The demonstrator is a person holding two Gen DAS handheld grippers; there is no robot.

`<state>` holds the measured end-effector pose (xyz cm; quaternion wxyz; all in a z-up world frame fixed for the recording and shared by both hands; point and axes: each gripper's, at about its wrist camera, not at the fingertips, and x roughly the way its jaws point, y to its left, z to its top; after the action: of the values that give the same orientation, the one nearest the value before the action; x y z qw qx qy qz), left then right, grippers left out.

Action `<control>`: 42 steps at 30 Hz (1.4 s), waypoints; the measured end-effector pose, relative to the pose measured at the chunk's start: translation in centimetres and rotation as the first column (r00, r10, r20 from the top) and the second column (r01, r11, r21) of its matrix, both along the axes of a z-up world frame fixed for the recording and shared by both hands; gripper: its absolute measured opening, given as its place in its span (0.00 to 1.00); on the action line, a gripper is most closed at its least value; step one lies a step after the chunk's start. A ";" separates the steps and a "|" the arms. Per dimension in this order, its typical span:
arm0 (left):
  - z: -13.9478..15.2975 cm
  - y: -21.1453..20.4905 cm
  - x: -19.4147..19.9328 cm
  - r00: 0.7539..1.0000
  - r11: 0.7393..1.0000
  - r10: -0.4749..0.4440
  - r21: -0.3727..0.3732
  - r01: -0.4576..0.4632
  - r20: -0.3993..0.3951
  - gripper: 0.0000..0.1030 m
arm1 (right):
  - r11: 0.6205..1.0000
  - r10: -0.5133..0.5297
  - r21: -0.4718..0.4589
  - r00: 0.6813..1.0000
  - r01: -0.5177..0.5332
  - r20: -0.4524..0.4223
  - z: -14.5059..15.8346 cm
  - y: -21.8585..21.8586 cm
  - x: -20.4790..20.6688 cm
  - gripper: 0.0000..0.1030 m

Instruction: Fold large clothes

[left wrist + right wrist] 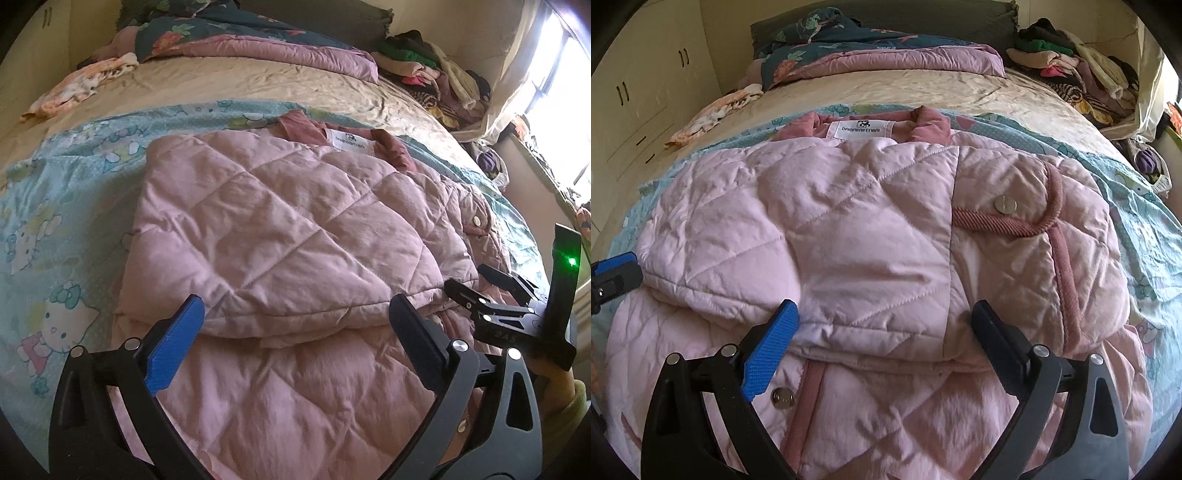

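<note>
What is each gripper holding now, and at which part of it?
Nothing is held. The left gripper and the right gripper both stand open above the folded pink quilted jacket, with no fabric pinched between the pads.

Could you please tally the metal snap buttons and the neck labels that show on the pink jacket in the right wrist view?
Snap buttons on the jacket: 2, upper one and lower one
Neck labels: 1
Total: 3
</note>
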<state>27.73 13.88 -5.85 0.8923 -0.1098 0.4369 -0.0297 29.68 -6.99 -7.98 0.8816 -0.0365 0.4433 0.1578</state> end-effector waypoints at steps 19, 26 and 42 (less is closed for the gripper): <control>3.0 -1.7 -2.5 0.998 0.998 -0.008 0.055 0.004 0.069 0.91 | 0.992 0.000 0.126 1.000 -0.003 0.025 3.5 -2.2 -5.3 0.95; 4.4 -2.5 -3.8 0.994 0.998 -0.019 0.069 0.012 0.109 0.91 | 0.989 0.002 0.149 0.999 -0.009 0.046 5.1 -2.7 -7.6 0.95; 7.0 -3.2 -8.0 0.983 1.000 0.008 0.020 -0.012 0.184 0.91 | 0.986 -0.014 0.167 0.986 -0.014 0.164 10.7 -4.9 -11.8 0.96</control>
<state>19.73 10.71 1.13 0.9301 -0.0991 0.3524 -0.0306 17.90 -11.90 2.76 0.9151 0.0246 0.3542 0.1909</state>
